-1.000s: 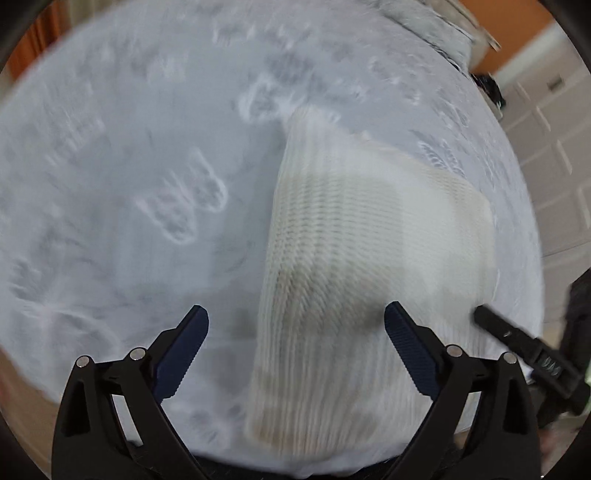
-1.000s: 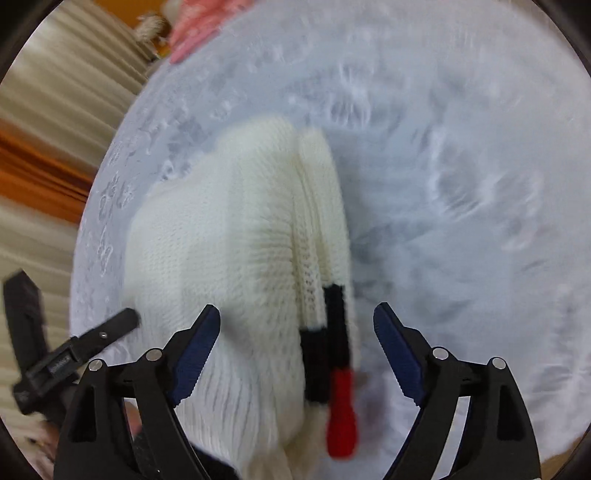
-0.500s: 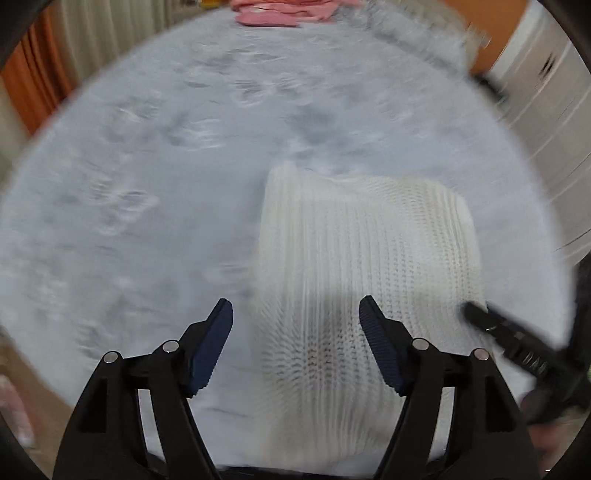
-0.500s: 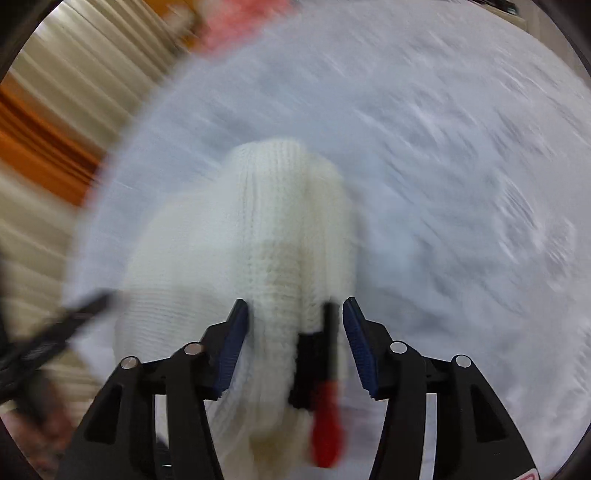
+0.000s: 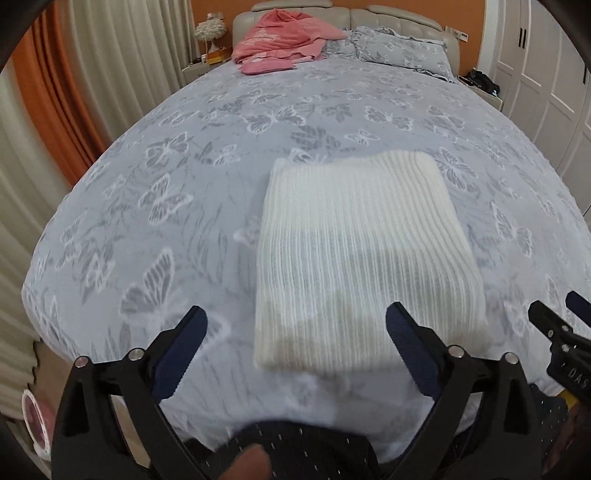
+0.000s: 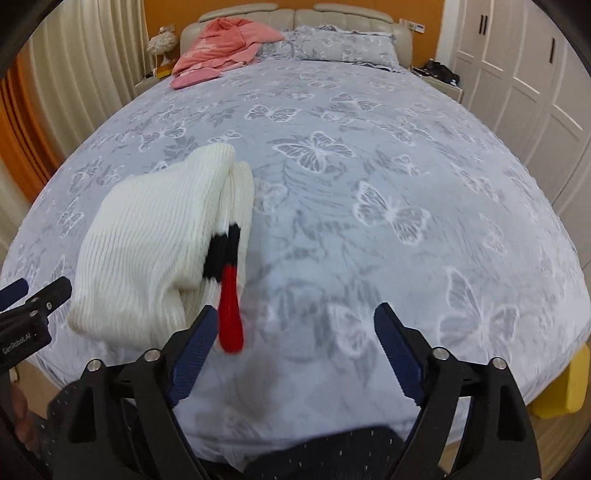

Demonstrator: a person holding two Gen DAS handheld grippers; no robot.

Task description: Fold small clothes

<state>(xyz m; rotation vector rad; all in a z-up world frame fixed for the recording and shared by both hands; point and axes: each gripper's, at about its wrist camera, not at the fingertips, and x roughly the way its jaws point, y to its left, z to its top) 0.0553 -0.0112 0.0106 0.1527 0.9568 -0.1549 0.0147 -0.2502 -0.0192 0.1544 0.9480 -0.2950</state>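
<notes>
Your left gripper (image 5: 295, 332) and right gripper (image 6: 295, 325) both have their jaws opening, spread wide with nothing pinched, so the white knit sweater (image 5: 362, 251) lies free on the bed (image 5: 184, 184), just ahead of the left jaws and left of the right jaws. It looks folded into a neat ribbed rectangle, its black-and-red cuff (image 6: 227, 288) protruding.

Both wrist cameras look down from the foot of the bed (image 5: 207, 155) toward the headboard (image 6: 295, 16), sharing the white folded knit (image 5: 362, 251).
</notes>
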